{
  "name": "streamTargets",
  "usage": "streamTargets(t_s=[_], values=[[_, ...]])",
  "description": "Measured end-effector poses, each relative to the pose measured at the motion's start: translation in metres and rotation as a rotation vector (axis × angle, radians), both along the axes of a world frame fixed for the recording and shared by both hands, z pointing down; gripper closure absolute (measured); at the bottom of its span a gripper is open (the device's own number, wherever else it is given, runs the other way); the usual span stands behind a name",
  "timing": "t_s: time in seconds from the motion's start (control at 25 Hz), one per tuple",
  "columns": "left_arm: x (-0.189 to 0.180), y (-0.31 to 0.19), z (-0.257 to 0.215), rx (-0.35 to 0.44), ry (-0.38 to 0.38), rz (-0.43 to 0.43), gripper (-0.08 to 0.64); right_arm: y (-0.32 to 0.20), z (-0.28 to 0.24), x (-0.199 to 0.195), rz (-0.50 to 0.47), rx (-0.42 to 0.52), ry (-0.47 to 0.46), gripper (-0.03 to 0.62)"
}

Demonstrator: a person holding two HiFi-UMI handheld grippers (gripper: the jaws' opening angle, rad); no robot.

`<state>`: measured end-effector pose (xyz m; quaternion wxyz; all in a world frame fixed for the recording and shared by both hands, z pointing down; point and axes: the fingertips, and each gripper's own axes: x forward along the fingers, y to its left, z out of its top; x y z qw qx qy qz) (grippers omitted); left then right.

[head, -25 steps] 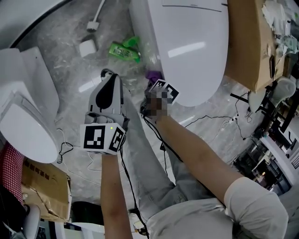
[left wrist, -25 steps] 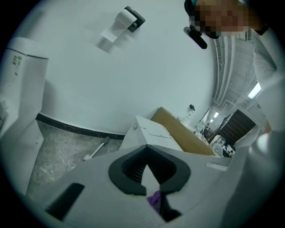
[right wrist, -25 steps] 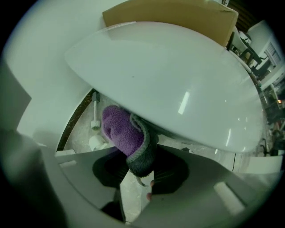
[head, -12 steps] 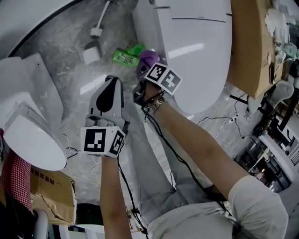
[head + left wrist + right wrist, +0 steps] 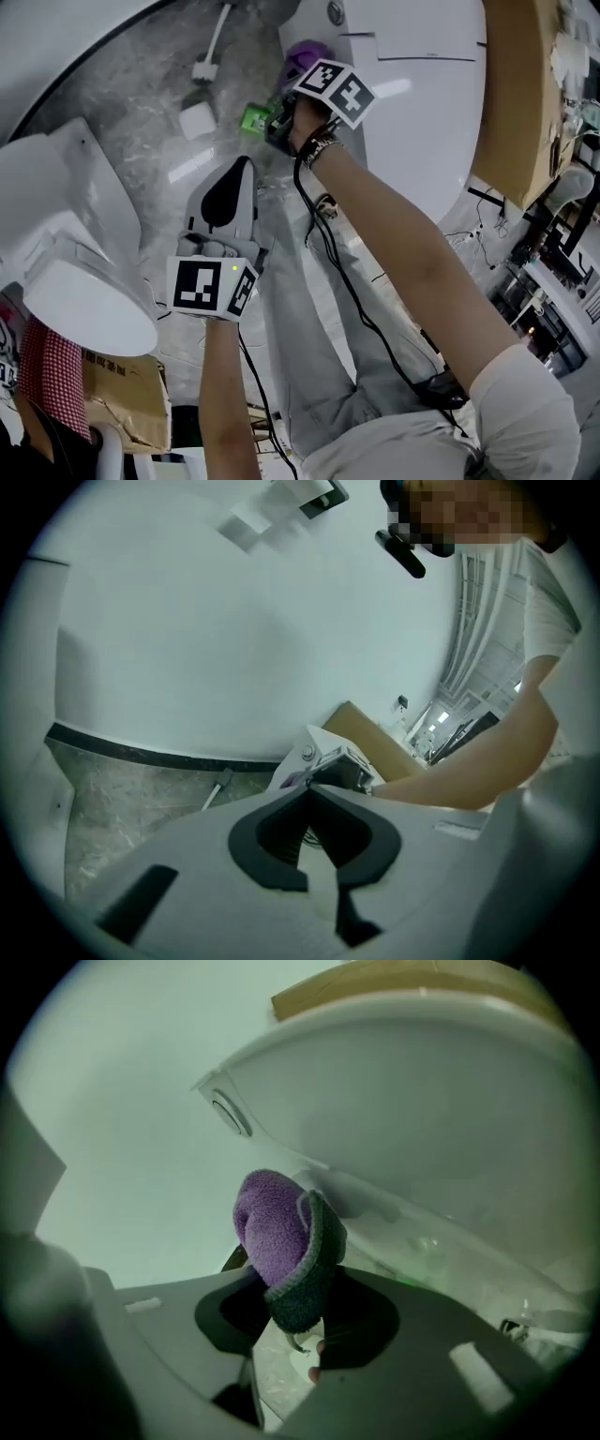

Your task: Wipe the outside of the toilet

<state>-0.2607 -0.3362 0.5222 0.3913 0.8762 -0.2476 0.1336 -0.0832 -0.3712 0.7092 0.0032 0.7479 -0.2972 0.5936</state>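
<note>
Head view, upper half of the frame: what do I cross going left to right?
Second white toilet → white power adapter → green packet → purple cloth → the toilet being wiped → cardboard box.

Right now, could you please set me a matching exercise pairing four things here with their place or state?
1. purple cloth
2. left gripper
3. green packet
4. cardboard box

A. lying on the floor
B. shut, empty
C. beside the toilet, at the head view's right
D. held in the right gripper

Pairs: 1-D, 2-B, 3-A, 4-C.
</note>
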Motion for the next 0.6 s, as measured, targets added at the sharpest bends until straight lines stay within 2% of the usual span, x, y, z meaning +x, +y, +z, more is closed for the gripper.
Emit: streamTargets(t_s=[0.2, 0.36, 0.6], values=[[-0.002, -0.013, 0.016, -0.010, -0.002, 0.042, 0.554, -0.046, 0.016, 0.011, 0.005, 0.030, 0.014, 0.465], [-0.018, -0.023, 0.032, -0.038, -0.016, 0.015, 0.554, -0.070, 0.026, 0.019, -0.018, 0.030, 0.052, 0.465], [-0.031, -0.031, 0.046, -0.060, -0.034, 0.003, 0.554, -0.052, 0.040, 0.032, 0.117, -0.010, 0.053, 0.465]])
